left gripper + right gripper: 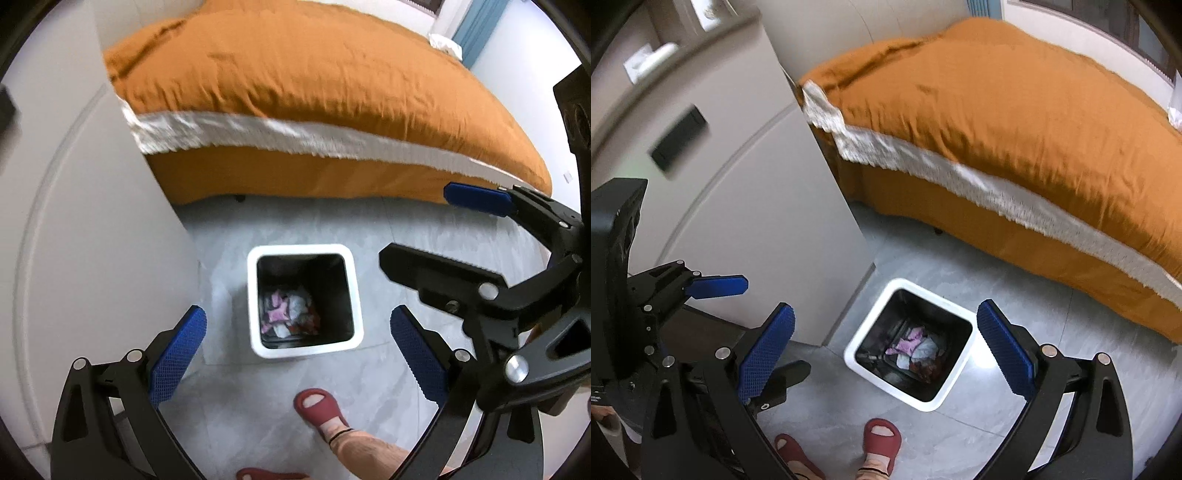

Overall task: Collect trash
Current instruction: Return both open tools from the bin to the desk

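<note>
Both grippers, left and right, hover with jaws spread and empty above the white bin, trash at its bottom; cabinet at nine o'clock, bed at twelve.

There was one white square trash bin holding one heap of crumpled trash, one orange-covered bed, one pale cabinet, two red slippers, and two grippers, the left gripper and the right gripper.
</note>
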Motion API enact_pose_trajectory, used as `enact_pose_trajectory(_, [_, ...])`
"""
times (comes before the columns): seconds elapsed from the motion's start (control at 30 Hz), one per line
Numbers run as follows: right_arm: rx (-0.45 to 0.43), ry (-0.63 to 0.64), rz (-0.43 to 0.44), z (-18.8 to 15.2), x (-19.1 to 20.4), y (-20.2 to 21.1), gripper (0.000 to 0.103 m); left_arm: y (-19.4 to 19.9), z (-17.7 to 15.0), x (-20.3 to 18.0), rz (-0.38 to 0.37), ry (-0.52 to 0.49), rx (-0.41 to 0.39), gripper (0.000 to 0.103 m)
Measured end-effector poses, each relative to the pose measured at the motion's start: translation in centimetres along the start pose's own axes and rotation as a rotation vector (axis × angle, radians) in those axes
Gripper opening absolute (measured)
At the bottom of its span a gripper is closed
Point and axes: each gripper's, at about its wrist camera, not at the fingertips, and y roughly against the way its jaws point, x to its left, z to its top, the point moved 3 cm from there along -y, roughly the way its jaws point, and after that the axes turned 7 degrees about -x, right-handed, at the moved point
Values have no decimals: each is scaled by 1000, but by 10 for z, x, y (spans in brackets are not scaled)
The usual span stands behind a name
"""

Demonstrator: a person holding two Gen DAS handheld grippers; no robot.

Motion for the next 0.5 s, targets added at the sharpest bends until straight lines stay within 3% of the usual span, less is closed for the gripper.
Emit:
enact_pose_trajectory(0.27, [-115, 56, 25, 40, 32, 72, 98, 85, 15, 1, 48, 37, -96, 98])
enact_pose_trajectory(0.5, [-230, 93, 59, 76, 65, 132, 98, 170, 32, 6, 98, 90, -228, 98])
